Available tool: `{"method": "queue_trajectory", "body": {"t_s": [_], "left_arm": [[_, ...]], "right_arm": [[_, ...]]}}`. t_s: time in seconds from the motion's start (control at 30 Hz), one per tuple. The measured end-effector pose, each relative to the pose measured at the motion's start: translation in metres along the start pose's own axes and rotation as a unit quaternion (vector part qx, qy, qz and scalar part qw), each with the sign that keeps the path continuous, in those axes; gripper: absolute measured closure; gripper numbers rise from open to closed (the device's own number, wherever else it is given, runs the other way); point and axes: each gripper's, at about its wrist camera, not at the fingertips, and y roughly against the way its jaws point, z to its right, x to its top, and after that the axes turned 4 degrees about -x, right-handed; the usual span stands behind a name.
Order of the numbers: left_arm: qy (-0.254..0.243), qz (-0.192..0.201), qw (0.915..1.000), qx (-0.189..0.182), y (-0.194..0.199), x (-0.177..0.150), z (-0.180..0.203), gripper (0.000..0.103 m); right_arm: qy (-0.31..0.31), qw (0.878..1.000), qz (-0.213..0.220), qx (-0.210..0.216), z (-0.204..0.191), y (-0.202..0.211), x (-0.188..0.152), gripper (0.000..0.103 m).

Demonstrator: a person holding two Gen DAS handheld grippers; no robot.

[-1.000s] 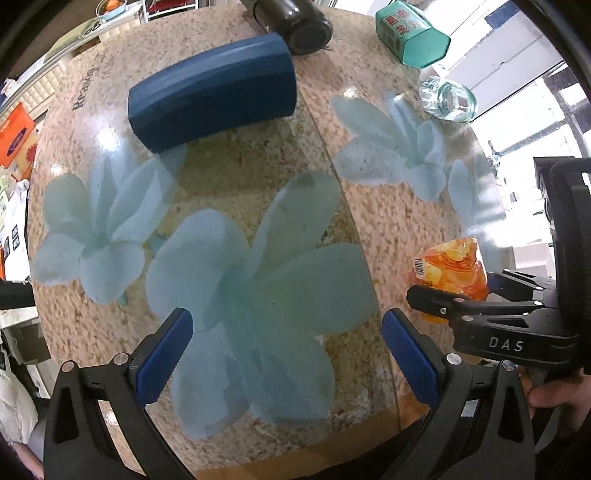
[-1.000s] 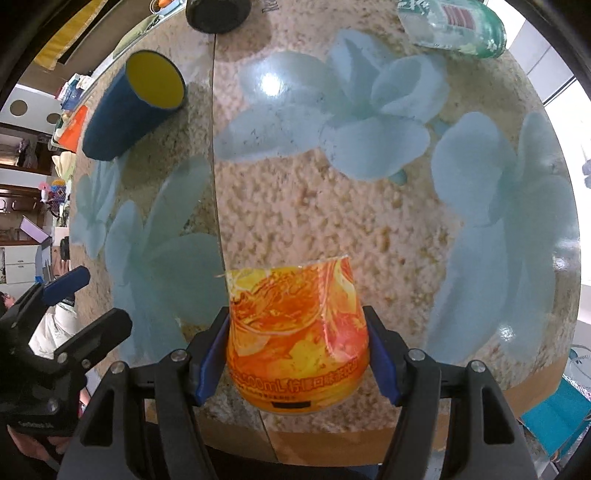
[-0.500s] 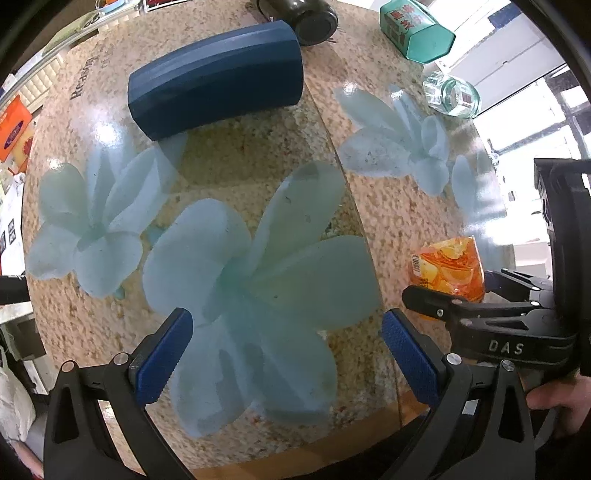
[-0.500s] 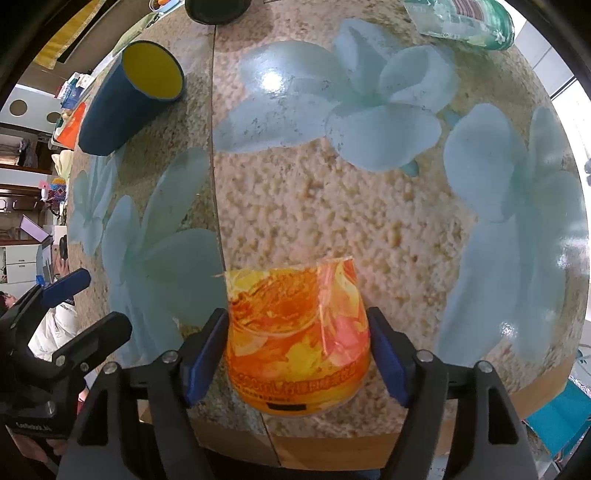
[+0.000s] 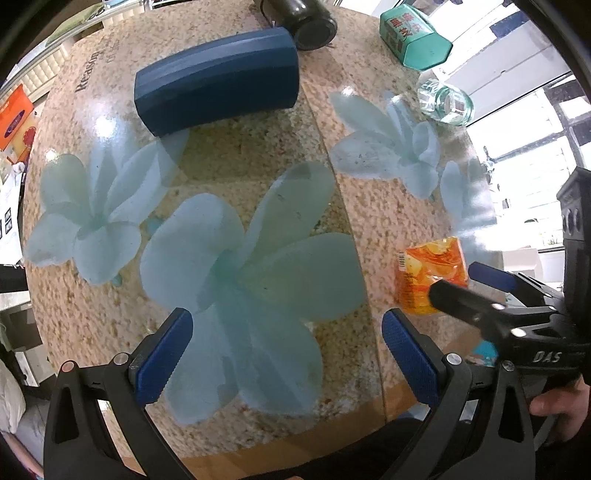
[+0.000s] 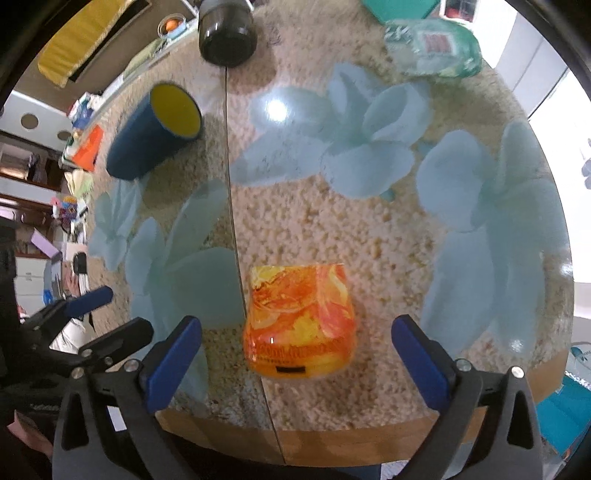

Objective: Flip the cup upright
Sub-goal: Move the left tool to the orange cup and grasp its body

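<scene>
R tongs (image 6: 295, 354) now spreading wide, having let go of orange cup (image 6: 299, 321); cup sitting on counter (image 6: 332, 229) btwn the pads, touching neither. L tongs (image 5: 286, 354) hovering spread, empty; blue cup (image 5: 218, 96) lying on side well ahead.

The table (image 5: 258, 155) had a speckled sandy beige surface with large pale blue-green flowers printed on it, and a plain brown band ran along its near edge. The cup (image 6: 299, 325) was covered in swirls of orange, yellow and red, with a small black mark near its lower rim. The tumbler (image 6: 151, 144) was dark blue outside and bright yellow inside. A box (image 5: 415, 35) was teal green with red characters on a pale label. A bottle (image 5: 308, 18) was black and shiny. A glass jar (image 5: 445, 101) was clear with a greenish tone. The fingertips (image 5: 164, 354) of the left gripper (image 5: 288, 358) and of the right gripper (image 6: 295, 369) had blue pads on black frames.
</scene>
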Motion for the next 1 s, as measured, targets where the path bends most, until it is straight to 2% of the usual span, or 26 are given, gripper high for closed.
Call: {"method": "queue_trajectory", "body": {"t_s": [0.3,0.43,0.53,0.73,1.0], "left_arm": [[-0.020,-0.010,0.9990,-0.038,0.016,0.008,0.043,0.000],[-0.020,-0.017,0.9995,-0.019,0.013,0.014,0.066,0.000],[-0.007,-0.032,0.9991,-0.027,0.005,0.021,0.077,0.000],[0.001,-0.058,0.9981,-0.019,-0.016,0.034,0.101,0.000],[0.013,-0.095,0.9948,0.035,-0.059,0.046,0.114,0.000]], "right_arm": [[-0.048,0.997,0.061,0.002,0.042,0.057,-0.025,0.000],[-0.069,0.994,0.090,0.001,0.069,0.083,-0.029,0.000],[-0.060,0.993,0.098,0.002,0.084,0.093,-0.028,0.000],[-0.033,0.996,0.078,0.015,0.100,0.092,-0.020,0.000],[0.002,0.998,0.058,0.025,0.117,0.086,-0.004,0.000]]}}
